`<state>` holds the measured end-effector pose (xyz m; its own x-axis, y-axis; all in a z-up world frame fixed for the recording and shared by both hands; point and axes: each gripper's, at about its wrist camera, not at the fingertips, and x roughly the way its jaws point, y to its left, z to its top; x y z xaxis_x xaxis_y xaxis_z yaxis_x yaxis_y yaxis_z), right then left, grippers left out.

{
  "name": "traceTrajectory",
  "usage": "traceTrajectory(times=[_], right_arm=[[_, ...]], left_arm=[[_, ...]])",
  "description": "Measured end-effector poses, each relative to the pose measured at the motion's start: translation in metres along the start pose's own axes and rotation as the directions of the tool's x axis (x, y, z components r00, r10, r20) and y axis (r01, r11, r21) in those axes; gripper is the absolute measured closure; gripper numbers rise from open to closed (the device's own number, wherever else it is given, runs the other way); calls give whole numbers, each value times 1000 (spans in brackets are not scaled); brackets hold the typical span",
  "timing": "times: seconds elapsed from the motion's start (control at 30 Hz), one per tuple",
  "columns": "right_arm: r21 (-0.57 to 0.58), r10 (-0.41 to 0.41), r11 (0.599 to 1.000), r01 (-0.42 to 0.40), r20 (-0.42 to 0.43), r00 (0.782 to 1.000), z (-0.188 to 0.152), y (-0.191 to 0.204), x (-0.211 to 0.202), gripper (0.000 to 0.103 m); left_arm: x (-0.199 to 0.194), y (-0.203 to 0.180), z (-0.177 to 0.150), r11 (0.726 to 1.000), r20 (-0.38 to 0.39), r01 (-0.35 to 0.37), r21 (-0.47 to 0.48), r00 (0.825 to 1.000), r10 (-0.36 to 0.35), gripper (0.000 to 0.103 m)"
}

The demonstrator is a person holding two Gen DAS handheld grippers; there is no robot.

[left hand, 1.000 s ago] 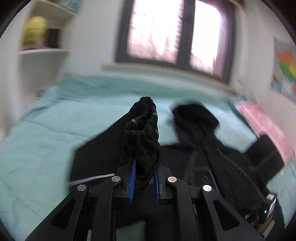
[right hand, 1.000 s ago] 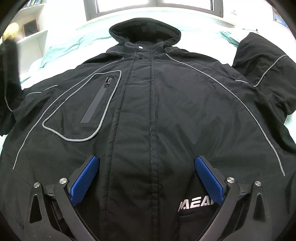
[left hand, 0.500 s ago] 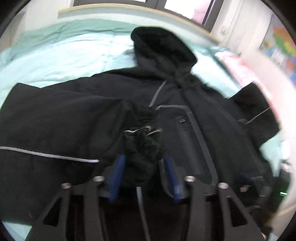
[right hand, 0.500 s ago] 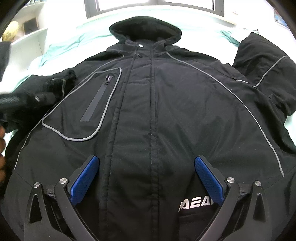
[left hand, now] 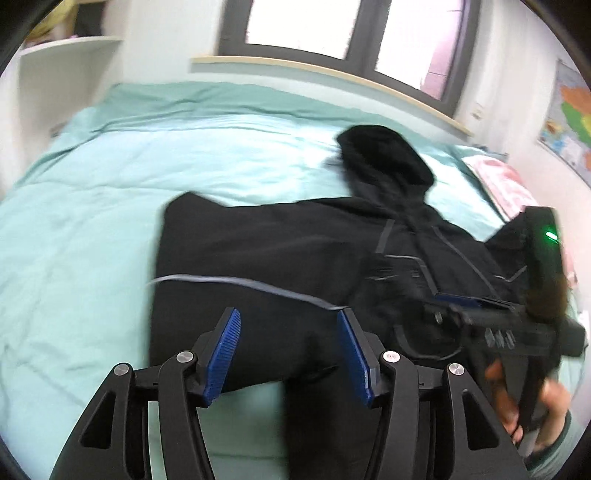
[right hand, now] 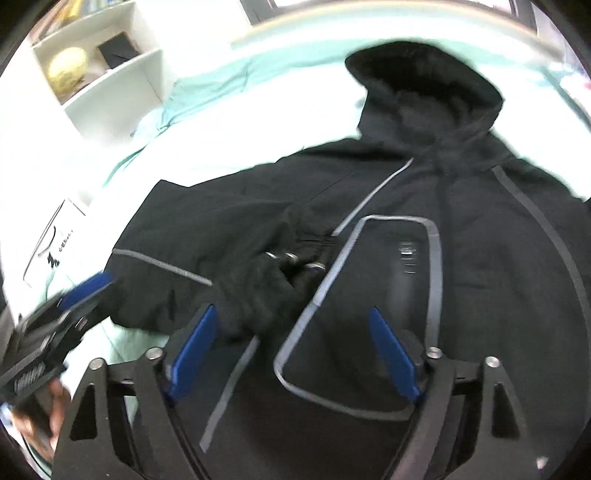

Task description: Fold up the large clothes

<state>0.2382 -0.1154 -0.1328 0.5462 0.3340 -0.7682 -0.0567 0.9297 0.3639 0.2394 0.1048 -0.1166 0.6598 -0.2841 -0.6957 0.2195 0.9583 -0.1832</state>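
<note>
Black hooded jacket (left hand: 280, 251) spread front-up on teal bed sheet (left hand: 92, 206), hood (left hand: 384, 155) toward window (left hand: 354, 33).

Left wrist view: left gripper (left hand: 290, 339) above near edge of jacket, jaws opening, blue pads (left hand: 223, 354) apart, nothing clamped; only dark fabric and grey piping line beyond the gap. Folded-in sleeve (left hand: 258, 258) laid across the body. Right gripper (left hand: 458, 299) seen from the side at right, blurred, green light on its body, fingers of a hand (left hand: 532, 402) wrapped on its handle. Pink item (left hand: 498, 181) on far right of bed, map poster (left hand: 570, 118) on wall. None of these last in the other view.

Right wrist view: right gripper (right hand: 293, 350) over chest of jacket (right hand: 461, 240), jaws closing, pads clear of cloth, nothing pinched. Sleeve cuff (right hand: 266, 288) with small metal rings lying just ahead of left pad, beside grey-outlined chest pocket (right hand: 388, 295) with zip. Left gripper (right hand: 55, 325) blurred at lower left, blue pad showing. White shelf (right hand: 107, 74) with yellow object upper left. Cuff detail and pocket far clearer here.
</note>
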Motion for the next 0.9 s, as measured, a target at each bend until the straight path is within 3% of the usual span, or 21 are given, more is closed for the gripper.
traceTrajectory(times=[0.1,0.17,0.23,0.27,0.43,0.57,0.73,0.9], right_arm=[[126,62,990,-57,-41,997,8,-8,31,20],[169,106,981,-95,-56,993,11,-9,49,32],[147,128,982,-121,-42,991,14,-5,54,70],[125,119,985,-115,-24,993,16,-1,50,73],[52,50,997,-56,107,993,29,-1,-1,75],[36,-11,999,5,176,984,45,-29,-57,76],[34,-136,991,132,261,956,56,-76,-119,76],[47,-284,958,282,291,914,58,-130,-153,75]], left_arm=[[-5,29,-4,999,-4,-31,-43,1000,31,47],[-6,45,-7,996,-15,-60,-71,998,59,47],[-5,53,-9,993,-22,-75,-89,997,73,47],[-5,57,-9,992,-23,-79,-101,997,77,47],[-3,48,5,990,6,-62,-124,998,63,47],[2,15,23,997,24,-46,-65,999,48,47],[20,-44,37,999,10,-8,38,1000,8,47],[53,-98,35,992,-63,41,121,997,-33,47]])
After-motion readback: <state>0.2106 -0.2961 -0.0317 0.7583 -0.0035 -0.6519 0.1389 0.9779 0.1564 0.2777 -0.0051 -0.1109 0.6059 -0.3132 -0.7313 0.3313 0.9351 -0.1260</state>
